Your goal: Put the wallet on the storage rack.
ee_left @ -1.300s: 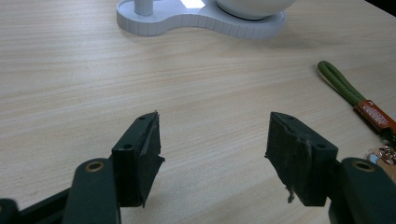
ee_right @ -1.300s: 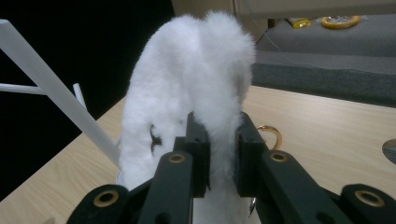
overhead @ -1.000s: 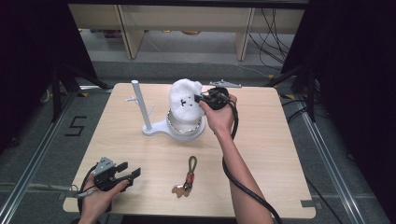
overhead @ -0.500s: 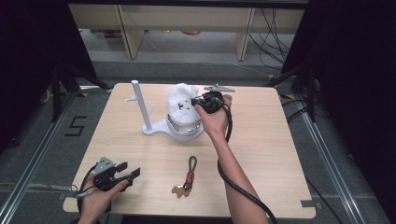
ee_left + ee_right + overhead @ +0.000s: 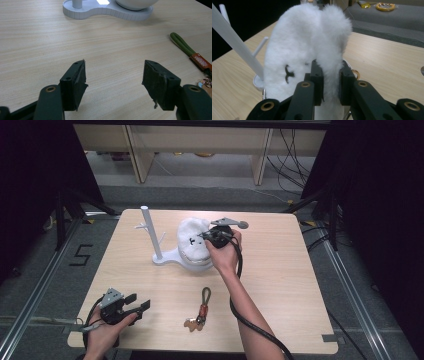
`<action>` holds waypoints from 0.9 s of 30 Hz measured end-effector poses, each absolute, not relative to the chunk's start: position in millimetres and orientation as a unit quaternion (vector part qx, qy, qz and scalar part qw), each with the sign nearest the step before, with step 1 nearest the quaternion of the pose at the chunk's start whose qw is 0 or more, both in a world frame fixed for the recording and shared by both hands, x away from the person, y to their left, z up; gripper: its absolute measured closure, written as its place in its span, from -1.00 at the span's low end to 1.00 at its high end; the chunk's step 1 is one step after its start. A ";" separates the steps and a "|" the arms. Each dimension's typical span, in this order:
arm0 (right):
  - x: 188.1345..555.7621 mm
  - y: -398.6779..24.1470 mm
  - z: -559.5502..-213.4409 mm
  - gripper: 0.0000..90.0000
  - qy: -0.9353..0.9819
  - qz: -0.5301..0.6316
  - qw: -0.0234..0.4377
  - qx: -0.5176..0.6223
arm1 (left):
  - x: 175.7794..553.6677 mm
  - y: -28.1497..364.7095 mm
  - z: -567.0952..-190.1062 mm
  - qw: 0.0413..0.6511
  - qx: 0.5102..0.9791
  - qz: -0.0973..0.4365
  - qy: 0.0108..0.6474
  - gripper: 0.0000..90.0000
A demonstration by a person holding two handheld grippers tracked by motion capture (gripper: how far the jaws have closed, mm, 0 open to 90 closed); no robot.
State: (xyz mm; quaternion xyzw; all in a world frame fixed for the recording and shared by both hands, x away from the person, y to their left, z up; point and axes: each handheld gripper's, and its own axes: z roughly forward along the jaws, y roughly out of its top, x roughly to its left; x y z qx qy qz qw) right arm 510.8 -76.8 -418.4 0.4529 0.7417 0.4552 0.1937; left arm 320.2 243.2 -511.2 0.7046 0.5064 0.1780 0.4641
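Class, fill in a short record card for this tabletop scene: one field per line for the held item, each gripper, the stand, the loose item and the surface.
Held item: fluffy white plush toy with a black stitched mark
Right gripper: jaws pinching a fold of the plush, just beginning to open
Left gripper: open, nothing between the jaws, low over the table
Stand: white plastic base with upright pegged post, under the plush
Loose item: green cord keychain with keys, lying flat
Surface: light wooden table

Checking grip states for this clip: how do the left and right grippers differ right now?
The left gripper stands open with nothing between its jaws; the right gripper is shut on the white plush toy, a fold pinched between its pads. The left sits low at the table's near edge; the right is over the white stand. Both have black jaws.
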 end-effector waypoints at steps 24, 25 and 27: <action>508.7 -81.8 -426.3 0.23 0.743 0.433 0.200 0.469 | 320.1 241.9 -510.6 0.466 0.704 0.177 0.505 -0.23; 508.1 -82.8 -425.5 0.21 0.743 0.435 0.197 0.469 | 320.2 241.7 -510.8 0.468 0.705 0.176 0.504 -0.23; 506.5 -84.2 -423.4 0.16 0.740 0.437 0.194 0.473 | 320.4 241.3 -511.1 0.469 0.704 0.176 0.503 -0.23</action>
